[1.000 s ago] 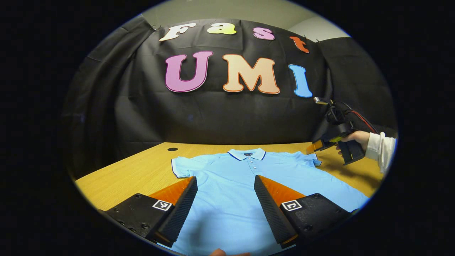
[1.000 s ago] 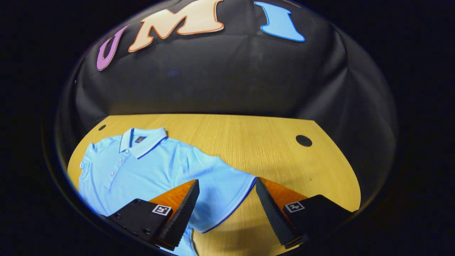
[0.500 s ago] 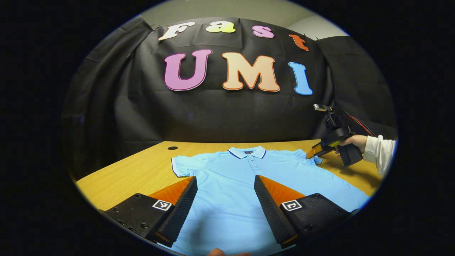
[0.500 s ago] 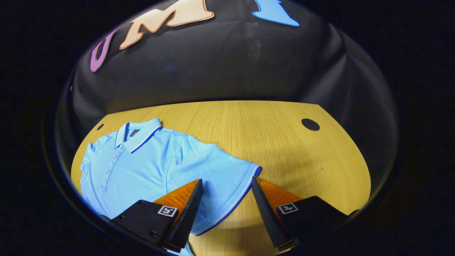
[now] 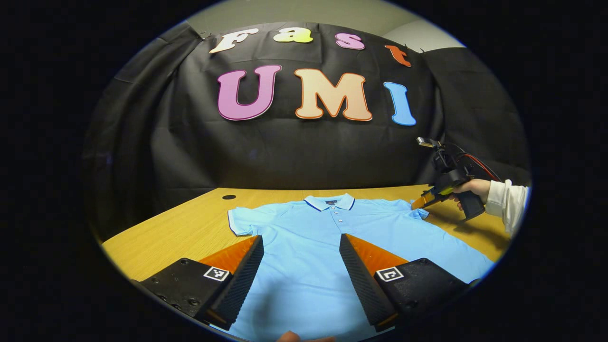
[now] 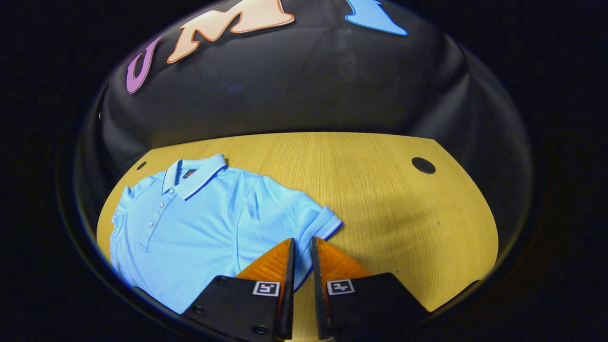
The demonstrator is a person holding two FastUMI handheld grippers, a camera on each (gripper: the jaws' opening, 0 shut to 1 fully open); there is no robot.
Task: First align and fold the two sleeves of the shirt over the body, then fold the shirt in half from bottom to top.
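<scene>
Shirt (image 5: 313, 247) of light blue lies spread flat and face up on the wooden table (image 5: 180, 228), collar (image 5: 329, 203) toward the black cloth wall, buttons running down the placket, both short sleeves out to the sides and not yet folded over the body. Seen from the left gripper view, the left gripper (image 5: 301, 259) hangs over the lower body of the shirt with its jaws spread wide; blue cloth shows in the gap between the two fingers and nothing is clasped. Farther off on the right of that view, the right gripper (image 5: 420, 203) sits at the shirt's sleeve, held by a hand (image 5: 470, 187) in a white sleeve (image 5: 506, 202), with cables rising from its top. From the right gripper view, the right gripper (image 6: 302, 260) has its fingers drawn nearly together, leaving a thin slit between them, at the dark-trimmed cuff edge of the sleeve (image 6: 313, 223); the cuff's edge runs into that slit, yet I cannot tell whether both fingers actually press on the fabric. The sleeve lies flat against the table beside the gripper tips, its white and dark banding visible along the hem. A round dark hole (image 6: 423, 165) marks the table well apart from the shirt, and another hole (image 5: 229, 196) sits near the far edge beyond the other sleeve (image 5: 242, 221).
</scene>
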